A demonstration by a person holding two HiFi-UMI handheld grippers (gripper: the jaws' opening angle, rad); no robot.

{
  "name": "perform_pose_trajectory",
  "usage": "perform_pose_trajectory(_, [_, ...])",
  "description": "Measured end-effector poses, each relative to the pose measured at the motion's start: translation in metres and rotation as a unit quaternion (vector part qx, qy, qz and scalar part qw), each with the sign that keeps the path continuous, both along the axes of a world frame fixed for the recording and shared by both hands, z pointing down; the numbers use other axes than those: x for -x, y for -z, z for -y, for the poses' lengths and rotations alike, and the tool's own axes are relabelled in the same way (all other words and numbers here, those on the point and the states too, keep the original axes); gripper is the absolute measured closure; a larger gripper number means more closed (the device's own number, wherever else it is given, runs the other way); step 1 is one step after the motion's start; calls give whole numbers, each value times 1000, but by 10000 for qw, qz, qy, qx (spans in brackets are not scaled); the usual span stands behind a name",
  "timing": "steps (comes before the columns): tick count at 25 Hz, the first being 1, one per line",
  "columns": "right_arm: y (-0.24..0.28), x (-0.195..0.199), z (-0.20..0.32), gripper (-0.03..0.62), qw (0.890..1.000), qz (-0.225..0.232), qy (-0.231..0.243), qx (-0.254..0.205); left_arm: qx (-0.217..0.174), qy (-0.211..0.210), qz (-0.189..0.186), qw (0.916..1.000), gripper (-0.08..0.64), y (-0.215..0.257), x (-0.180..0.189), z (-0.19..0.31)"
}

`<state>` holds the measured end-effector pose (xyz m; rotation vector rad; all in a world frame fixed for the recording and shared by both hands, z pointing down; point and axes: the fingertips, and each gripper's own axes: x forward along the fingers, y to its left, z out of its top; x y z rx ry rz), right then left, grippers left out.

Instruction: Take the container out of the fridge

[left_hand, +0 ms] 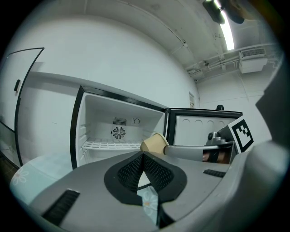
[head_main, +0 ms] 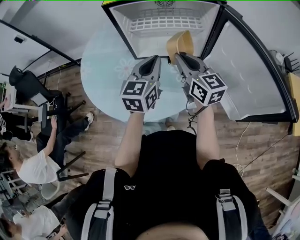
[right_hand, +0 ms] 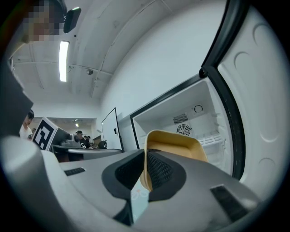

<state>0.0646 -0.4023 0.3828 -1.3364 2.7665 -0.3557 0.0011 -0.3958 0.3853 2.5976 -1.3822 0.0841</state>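
Observation:
A tan, open-topped container [head_main: 180, 43] hangs at the mouth of the small fridge [head_main: 140, 14], whose door [head_main: 253, 75] stands swung open to the right. My right gripper [head_main: 178, 56] is shut on the container's near wall; in the right gripper view that wall of the container [right_hand: 174, 144] sits pinched between the black pads. My left gripper [head_main: 154, 59] is beside it to the left, shut with nothing in it. In the left gripper view the container [left_hand: 154, 145] shows just past the closed jaws, with the right gripper's finger on it.
The fridge sits on a round pale-blue table [head_main: 105, 65] with a flower pattern. A white wire shelf [head_main: 161, 23] lies inside the fridge. People sit at desks [head_main: 28, 159] on the wood floor to the left. Cables [head_main: 243, 136] trail on the floor at the right.

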Motion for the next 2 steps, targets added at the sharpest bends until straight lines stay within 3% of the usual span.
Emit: perform_pose_trajectory(2, [-1,4,1,572,10000,-43,32,25,25,45,-55,10000,560,-2,7,-1])
